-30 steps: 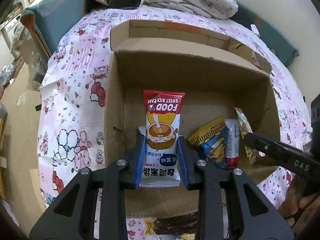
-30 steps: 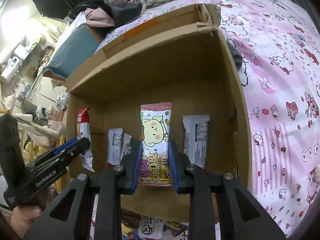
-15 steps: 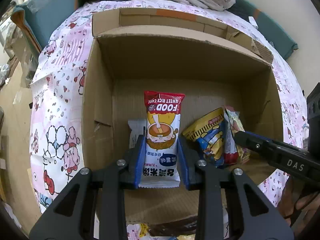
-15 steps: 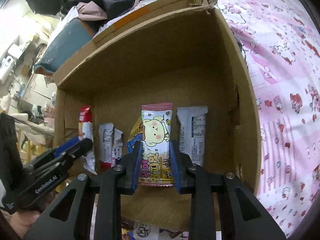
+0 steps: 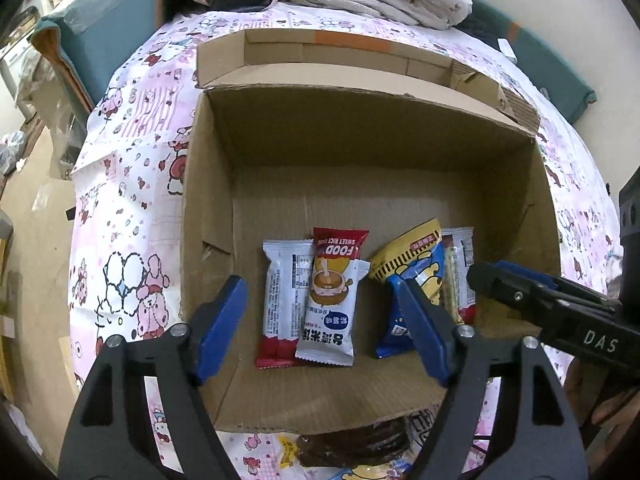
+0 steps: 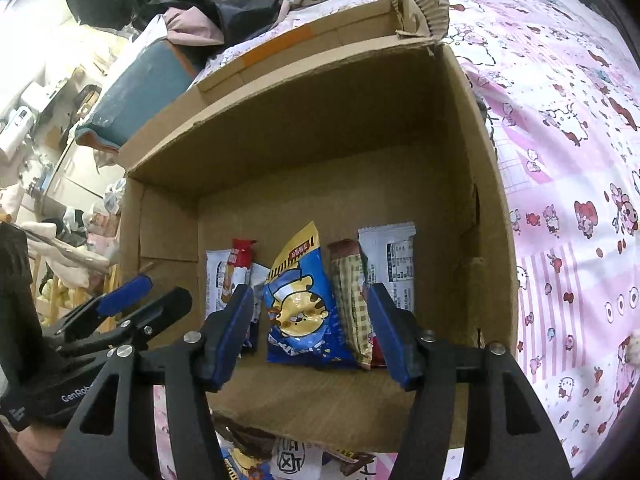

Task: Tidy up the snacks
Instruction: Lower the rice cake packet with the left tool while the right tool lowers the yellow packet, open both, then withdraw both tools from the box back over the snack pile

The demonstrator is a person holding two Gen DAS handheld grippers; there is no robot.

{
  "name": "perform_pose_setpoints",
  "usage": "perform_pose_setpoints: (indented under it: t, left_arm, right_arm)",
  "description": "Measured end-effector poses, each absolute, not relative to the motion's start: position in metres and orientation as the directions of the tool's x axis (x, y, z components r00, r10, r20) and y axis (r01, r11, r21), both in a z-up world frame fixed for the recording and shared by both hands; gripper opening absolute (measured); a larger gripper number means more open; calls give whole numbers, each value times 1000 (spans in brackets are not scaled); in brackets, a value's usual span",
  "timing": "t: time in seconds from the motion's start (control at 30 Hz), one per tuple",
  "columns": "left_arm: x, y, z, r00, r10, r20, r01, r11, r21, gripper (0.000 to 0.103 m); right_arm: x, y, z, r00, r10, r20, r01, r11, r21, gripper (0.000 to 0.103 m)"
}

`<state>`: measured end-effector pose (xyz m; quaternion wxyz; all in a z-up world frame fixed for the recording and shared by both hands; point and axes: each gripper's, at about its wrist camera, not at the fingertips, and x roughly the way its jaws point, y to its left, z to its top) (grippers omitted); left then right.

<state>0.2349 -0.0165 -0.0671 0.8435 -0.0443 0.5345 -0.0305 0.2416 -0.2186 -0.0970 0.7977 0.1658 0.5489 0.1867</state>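
**Both grippers empty over the snack box**

In the centre of both wrist views sits the open brown cardboard box [image 5: 208,184] on the pink cartoon-print bedsheet [image 5: 120,168], and along its floor, near the lower middle of each frame, lies a row of snack packets.

My left gripper [image 5: 322,316] hangs over the near edge of the box with its blue-padded fingers [image 5: 220,320] spread wide and nothing between them. Just beyond the gap lies the white rice-cake packet with a red top and a coffee-cup picture [image 5: 334,300], partly overlapping the white packet with a red end [image 5: 282,292] on its left. To the right of these, the blue-and-yellow cartoon snack bag [image 5: 412,272] sits with a narrow tan packet and another white one tucked behind it at the frame's right.

My right gripper [image 6: 310,326] is likewise wide open and grips nothing. In its view the blue-and-yellow bag [image 6: 298,292] fills the space between the fingers without either pad touching it. Leaning against its right side is the tan checked packet with a brown top [image 6: 350,292], and right of that the white packet with printed nutrition text [image 6: 390,264]. At lower left of this view my other gripper reaches in toward the box's left wall.

More wrapped snacks [image 5: 352,446] lie on the sheet outside the box's near wall, at the bottom of both frames.
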Motion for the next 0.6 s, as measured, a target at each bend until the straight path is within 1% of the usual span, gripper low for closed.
perform_pose_setpoints:
  t: [0.3, 0.6]
  left_arm:
    - [223, -13, -61, 441, -84, -894, -12, 995, -99, 75]
    - [203, -4, -42, 484, -72, -872, -30, 995, -99, 75]
  right_arm:
    - [237, -214, -94, 336, 470, -816, -121, 881, 458, 62]
    - [215, -213, -82, 348, 465, -814, -130, 884, 450, 62]
